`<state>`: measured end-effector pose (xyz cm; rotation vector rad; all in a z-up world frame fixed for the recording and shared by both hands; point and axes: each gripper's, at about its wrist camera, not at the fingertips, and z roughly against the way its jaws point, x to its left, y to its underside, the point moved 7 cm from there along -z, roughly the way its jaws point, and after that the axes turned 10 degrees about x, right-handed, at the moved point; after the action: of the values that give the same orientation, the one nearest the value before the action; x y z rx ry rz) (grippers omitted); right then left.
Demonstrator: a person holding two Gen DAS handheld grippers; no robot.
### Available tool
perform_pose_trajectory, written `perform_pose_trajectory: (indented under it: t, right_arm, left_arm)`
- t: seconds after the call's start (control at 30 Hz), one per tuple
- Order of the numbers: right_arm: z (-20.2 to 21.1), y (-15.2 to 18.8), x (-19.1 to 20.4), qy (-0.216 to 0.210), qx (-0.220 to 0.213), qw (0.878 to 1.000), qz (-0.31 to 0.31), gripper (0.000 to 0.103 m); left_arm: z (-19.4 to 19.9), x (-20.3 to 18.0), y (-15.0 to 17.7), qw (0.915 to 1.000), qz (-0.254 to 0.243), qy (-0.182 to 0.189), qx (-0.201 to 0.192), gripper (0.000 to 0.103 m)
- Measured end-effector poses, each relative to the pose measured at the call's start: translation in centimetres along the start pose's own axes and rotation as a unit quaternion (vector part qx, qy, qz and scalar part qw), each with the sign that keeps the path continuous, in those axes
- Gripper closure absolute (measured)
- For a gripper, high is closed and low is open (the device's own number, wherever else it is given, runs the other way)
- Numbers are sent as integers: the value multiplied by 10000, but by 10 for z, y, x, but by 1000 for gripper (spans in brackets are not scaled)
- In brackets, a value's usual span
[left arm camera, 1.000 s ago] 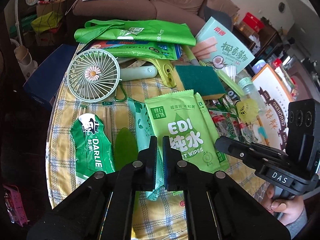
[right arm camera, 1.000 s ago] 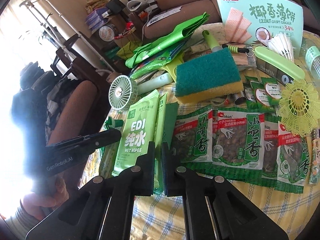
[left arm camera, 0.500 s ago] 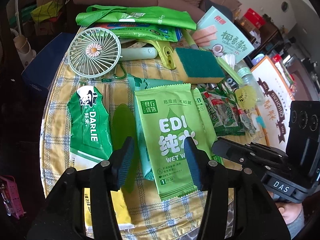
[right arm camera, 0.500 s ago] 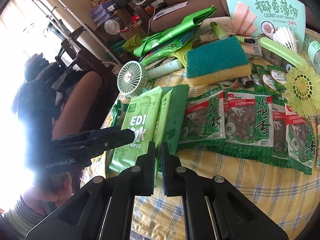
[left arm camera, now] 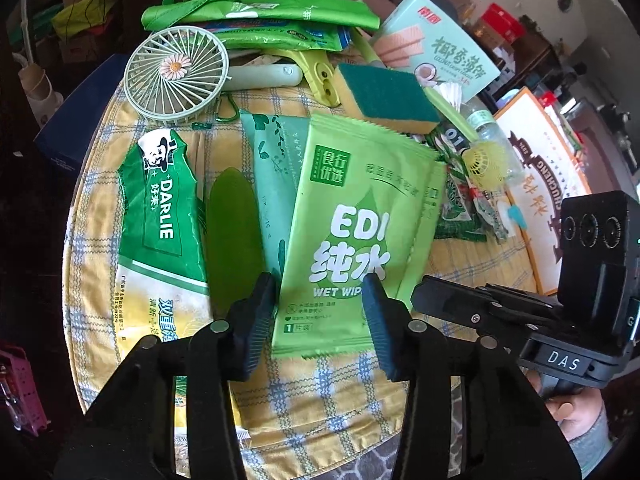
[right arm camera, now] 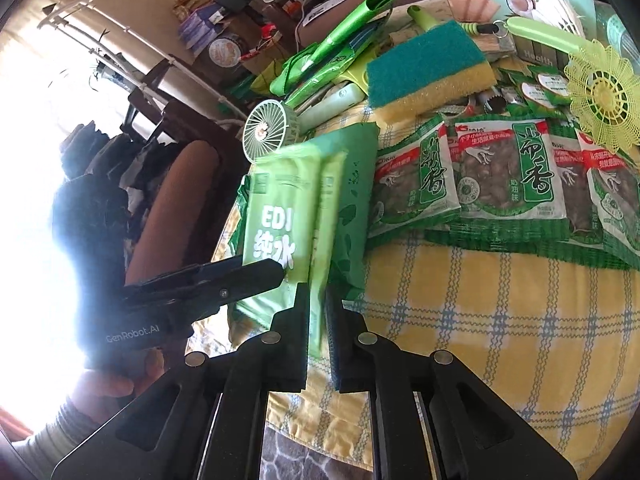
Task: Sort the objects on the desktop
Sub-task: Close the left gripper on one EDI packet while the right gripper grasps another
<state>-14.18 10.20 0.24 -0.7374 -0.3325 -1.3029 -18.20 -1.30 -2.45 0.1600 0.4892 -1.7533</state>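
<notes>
Two light-green wet-wipe packs lie overlapped near the front of the table, the top wet-wipe pack [left arm camera: 352,216] face up and slightly askew over the second pack [right arm camera: 330,200]. The left gripper [left arm camera: 318,304] straddles the near end of the top pack with its jaws closing. The pack sits between them, but whether either pad presses on it yet I cannot tell. The right gripper [right arm camera: 316,320] is at the near right edge of the same stack with its jaws opening, only a narrow gap between them. A blurred strip of the second pack shows in that gap, and contact there cannot be judged.

Under the wipes, to the left, lies a teal pouch [left arm camera: 272,168], then a dark green leaf-shaped piece [left arm camera: 230,216] and a Darlie toothpaste pack [left arm camera: 160,208]. Farther back sit a pale green fan [left arm camera: 176,76] and a green-and-yellow sponge [left arm camera: 384,96], with a cracker box [left arm camera: 440,52] beyond it. To the right, a row of green snack bags [right arm camera: 512,176] rests on the yellow checked cloth [right arm camera: 500,300]. A hand [left arm camera: 576,404] grips the right tool's handle at the near right.
</notes>
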Motion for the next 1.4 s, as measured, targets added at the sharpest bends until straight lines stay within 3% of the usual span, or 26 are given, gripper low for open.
perform_pose_trajectory:
  t: [0.07,0.27,0.57,0.67,0.77,1.1,1.4]
  right_arm:
    - [-2,-1,0,-44,5,10000,-56,84]
    - [-4,-3,-4,-38,-28,9999,-96,84]
    - [-12,-3,-7,14,-2,10000,36,83]
    - [-9,-1,-3,2,-101,9999,105,93]
    - [-3,2,0,-73,-152,9998,142,96]
    - [10,17,10,-77,-129,9997,200,97]
    - [11,31,-12,84,-127,9997,-209,93]
  left_arm:
    - [0,0,0,10000,-8,11,3,68]
    - [4,2,0,10000,-35,81,-25,76]
    - [2,-2,-3,9997,-178,-184,-16,77]
    - [8,-4,-2,9990,-275,-342,-101,89]
    - [15,-1,0,9989,-233,-386,-147,101]
    - [28,-6,26,9996,-137,-220,-109,101]
    - [32,1,44,9999,80,-1,-77,101]
